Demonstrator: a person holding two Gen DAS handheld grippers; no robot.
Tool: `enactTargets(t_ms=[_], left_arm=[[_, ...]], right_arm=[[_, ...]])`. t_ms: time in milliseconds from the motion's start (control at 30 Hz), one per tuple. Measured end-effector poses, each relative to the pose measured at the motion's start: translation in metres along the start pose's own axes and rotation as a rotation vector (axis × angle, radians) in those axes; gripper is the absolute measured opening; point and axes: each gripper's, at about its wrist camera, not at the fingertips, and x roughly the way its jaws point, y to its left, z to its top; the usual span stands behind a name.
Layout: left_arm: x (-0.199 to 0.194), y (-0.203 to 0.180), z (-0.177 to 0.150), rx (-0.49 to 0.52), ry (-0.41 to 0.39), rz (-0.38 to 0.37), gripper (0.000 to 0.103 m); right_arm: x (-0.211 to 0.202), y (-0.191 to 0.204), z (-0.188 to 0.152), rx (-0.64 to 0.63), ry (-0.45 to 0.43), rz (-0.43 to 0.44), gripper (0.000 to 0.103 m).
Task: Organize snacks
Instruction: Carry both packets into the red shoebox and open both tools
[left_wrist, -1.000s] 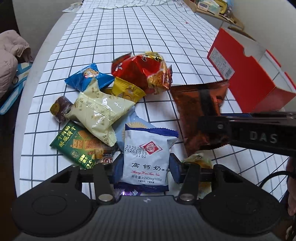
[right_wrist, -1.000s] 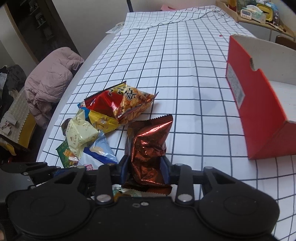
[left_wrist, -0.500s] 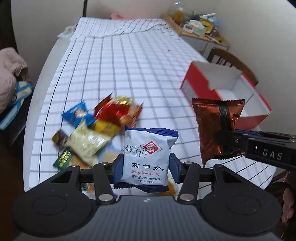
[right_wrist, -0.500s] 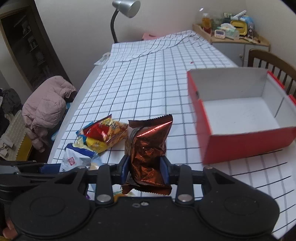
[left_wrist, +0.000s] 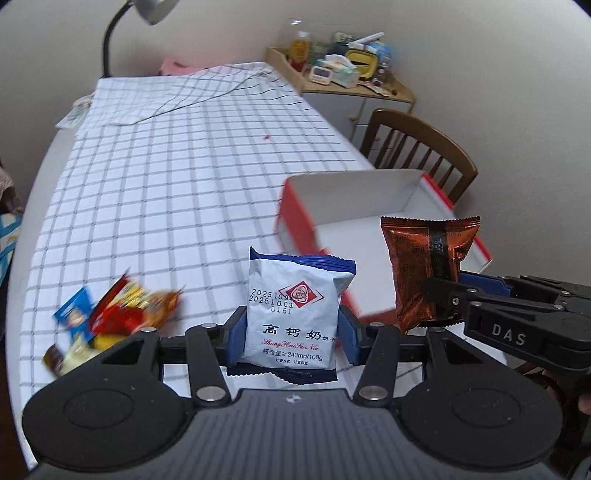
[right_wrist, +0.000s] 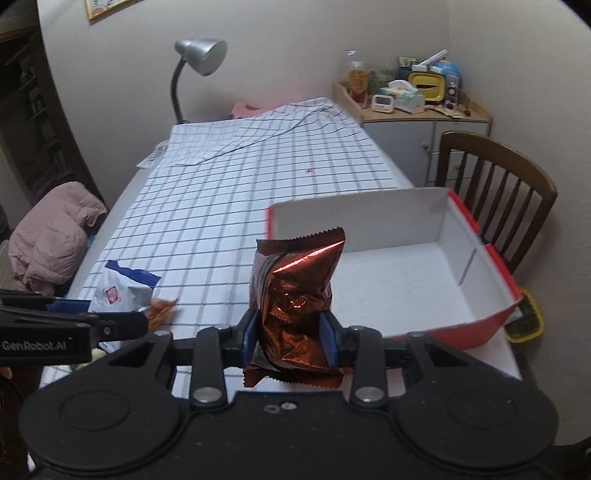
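- Both packets have risen clear of the snack pile since a second ago and now hang in the air, with the red cardboard box with white inside (right_wrist: 391, 280) much fuller in view than before.
- Left gripper (left_wrist: 291, 332) has its blue pads closed narrow on the pale blue and white foil biscuit packet with Chinese print (left_wrist: 293, 314), held upright above the white tablecloth with a dark grid (left_wrist: 166, 192).
- Right gripper (right_wrist: 290, 339) pinches the crinkled copper-brown foil snack bag (right_wrist: 295, 295) at its lower half; the bag stands upright, in front of the box's near left corner in the right wrist view.
- From the left wrist camera the brown bag shows to the right of the blue packet, apart from it, with the open box behind both.
- Remaining snack wrappers, red, yellow and blue (left_wrist: 114, 317), lie blurred in a heap on the cloth at lower left, well apart from the box.
- Beyond the box stands a dark wooden chair (right_wrist: 495, 192).
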Motion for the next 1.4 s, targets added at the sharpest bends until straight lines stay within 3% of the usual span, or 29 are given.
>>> enactTargets(t_ms=[367, 600, 1000, 1200, 1400], left_arm=[[0.071, -0.078, 0.054, 0.012, 0.047, 0.005, 0.05], [0.124, -0.1, 0.067, 0.019, 0.103, 0.057, 0.05], [0.187, -0.117, 0.062, 0.044, 0.215, 0.149, 0.05], [0.202, -0.119, 0.057, 0.026, 0.255, 0.165, 0.051], [0.203, -0.119, 0.057, 0.015, 0.246, 0.169, 0.051]], right_arm=[[0.036, -0.086, 0.025, 0.027, 0.044, -0.078, 0.034], [0.072, -0.118, 0.031, 0.008, 0.116, -0.086, 0.035], [0.115, -0.129, 0.022, -0.089, 0.22, -0.038, 0.035], [0.121, -0.131, 0.022, -0.109, 0.228, -0.011, 0.034], [0.118, -0.134, 0.022, -0.116, 0.224, 0.021, 0.037]])
